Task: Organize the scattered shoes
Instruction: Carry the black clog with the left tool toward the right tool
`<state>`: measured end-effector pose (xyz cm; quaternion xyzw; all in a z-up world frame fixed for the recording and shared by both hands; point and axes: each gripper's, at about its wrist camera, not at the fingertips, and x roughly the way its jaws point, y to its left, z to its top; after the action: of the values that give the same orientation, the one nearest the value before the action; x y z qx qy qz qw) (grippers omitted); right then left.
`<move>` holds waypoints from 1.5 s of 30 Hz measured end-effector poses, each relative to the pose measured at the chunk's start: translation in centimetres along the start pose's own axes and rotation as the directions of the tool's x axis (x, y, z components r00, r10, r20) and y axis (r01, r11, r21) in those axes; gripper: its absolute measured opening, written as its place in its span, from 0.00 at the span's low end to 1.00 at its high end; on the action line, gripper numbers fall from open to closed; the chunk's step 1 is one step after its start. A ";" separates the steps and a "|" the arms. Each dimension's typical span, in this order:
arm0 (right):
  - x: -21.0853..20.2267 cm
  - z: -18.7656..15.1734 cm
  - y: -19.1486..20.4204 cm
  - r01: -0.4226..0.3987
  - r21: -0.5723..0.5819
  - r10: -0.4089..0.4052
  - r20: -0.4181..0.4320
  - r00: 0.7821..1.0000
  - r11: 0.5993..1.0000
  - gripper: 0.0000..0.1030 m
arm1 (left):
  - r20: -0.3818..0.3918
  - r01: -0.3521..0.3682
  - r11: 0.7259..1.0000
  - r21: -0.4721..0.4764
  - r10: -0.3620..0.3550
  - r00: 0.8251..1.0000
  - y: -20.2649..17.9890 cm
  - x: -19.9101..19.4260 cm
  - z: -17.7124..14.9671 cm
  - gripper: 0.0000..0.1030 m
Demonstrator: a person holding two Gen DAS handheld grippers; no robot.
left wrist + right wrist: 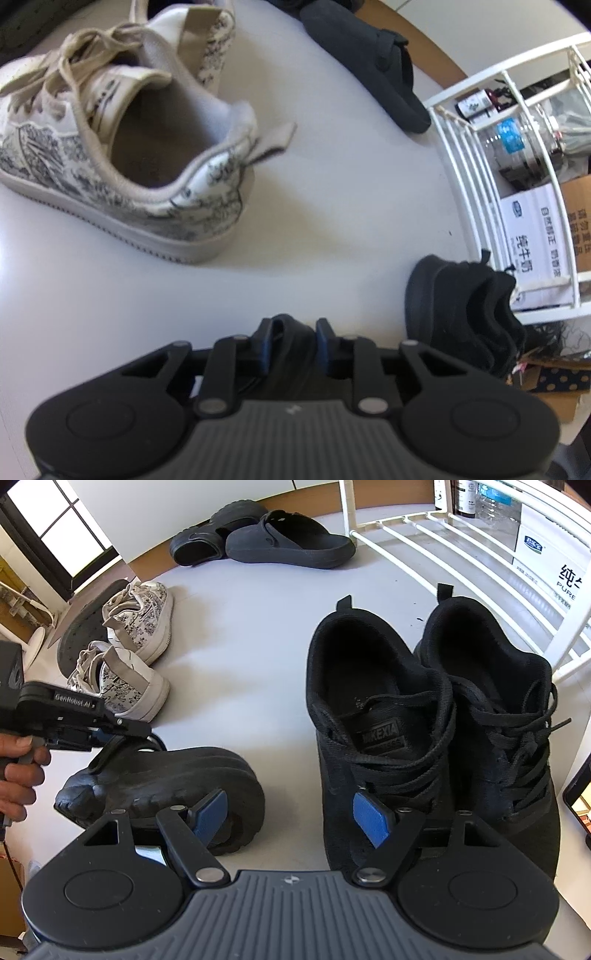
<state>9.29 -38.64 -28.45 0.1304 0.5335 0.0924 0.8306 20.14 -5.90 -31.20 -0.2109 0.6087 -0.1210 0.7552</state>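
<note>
My left tongs (127,734) grip the heel strap of a black clog (162,786) on the white table (236,635), the blue pads closed on the strap at the clog's upper edge. The clog lies tipped on its side just left of my right tongs (291,818), its ridged sole turned toward the right wrist camera and its long axis running left to right across that view. The strap end lies toward my left hand (18,771) and the rounded end toward the middle, so the left arm is plainly the nearer one and already has it.

My right tongs hang wide open and hold nothing, the jaws straddling the gap between the clog and a pair of black lace-up sneakers (436,731). That pair sits side by side, toes toward me and heels toward the white wire rack (443,546).

Two more dark clogs (266,539) sit at the table's far edge, well apart from the one I hold. The printed sneakers (136,653) sit to the left, heels toward me. Judged from this, the held clog must travel away from me, toward that far edge.
</note>
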 end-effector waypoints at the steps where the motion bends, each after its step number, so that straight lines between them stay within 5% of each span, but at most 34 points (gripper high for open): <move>1: 0.0 0.1 0.1 -0.001 -0.002 0.001 0.001 1.000 1.000 0.77 | 0.006 -0.005 1.000 -0.007 0.005 1.000 0.2 0.0 0.1 0.25; 7: 0.1 0.1 0.2 -0.001 -0.005 0.001 -0.001 1.000 1.000 0.77 | 0.026 -0.045 0.999 0.021 0.044 0.999 0.2 -0.2 0.4 0.27; 10: 0.1 0.2 0.4 -0.007 -0.008 0.007 -0.003 1.000 1.000 0.77 | 0.028 -0.062 0.995 0.080 0.060 0.998 -0.5 -0.6 0.3 0.49; 14: 0.3 0.3 1.0 -0.017 -0.016 0.017 -0.005 1.000 1.000 0.77 | 0.027 -0.065 0.987 0.149 0.062 0.998 -2.0 -0.9 -0.1 0.49; 17: 0.3 0.6 1.7 -0.026 -0.023 0.026 -0.001 1.000 0.999 0.77 | 0.013 -0.062 0.983 0.172 0.060 0.998 -2.1 -1.6 -0.8 0.60; 45: -0.1 3.0 6.9 -0.034 -0.175 0.021 -0.078 0.997 0.984 0.82 | -0.049 -0.004 0.986 0.169 0.012 0.999 4.1 -11.2 -6.9 0.71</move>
<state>11.85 -32.46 -24.97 0.0600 0.5524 0.1558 0.8167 10.52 1.45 -24.55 -0.1407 0.6156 -0.1741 0.7556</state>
